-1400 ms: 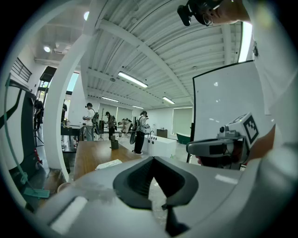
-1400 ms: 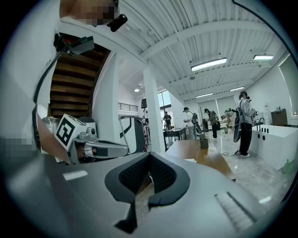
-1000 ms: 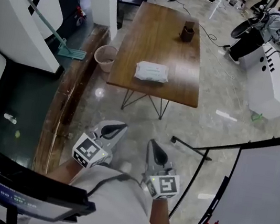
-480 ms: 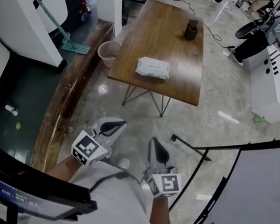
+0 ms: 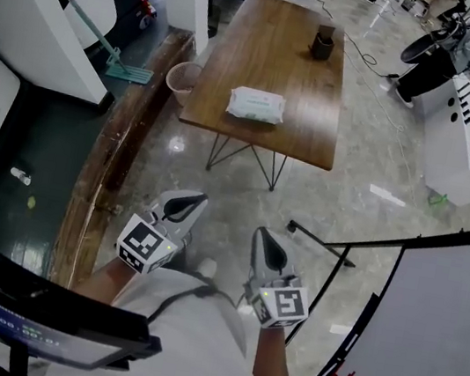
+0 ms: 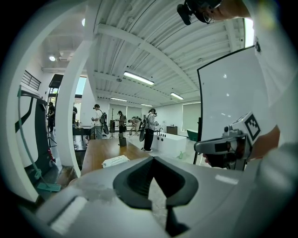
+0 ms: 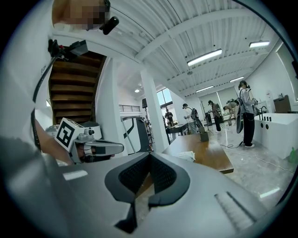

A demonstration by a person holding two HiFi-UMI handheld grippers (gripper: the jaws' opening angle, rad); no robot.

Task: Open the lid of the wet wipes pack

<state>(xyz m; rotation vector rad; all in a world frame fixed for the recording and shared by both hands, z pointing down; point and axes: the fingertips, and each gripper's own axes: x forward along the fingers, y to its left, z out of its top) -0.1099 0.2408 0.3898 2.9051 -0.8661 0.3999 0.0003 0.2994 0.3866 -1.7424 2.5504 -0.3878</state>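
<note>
wet wipes pack: flat, soft white pouch on glossy rectangular wooden table | left gripper: dark ribbed jaws pressed together, empty | right gripper: likewise closed, empty, well short of table

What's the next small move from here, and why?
Probably step toward the wooden table and carry both grippers out over the wet wipes pack. The pack lies flat on the table's near half, untouched. The left gripper and right gripper are both shut, empty and held close to the person's body, with open floor between them and the table.
</note>
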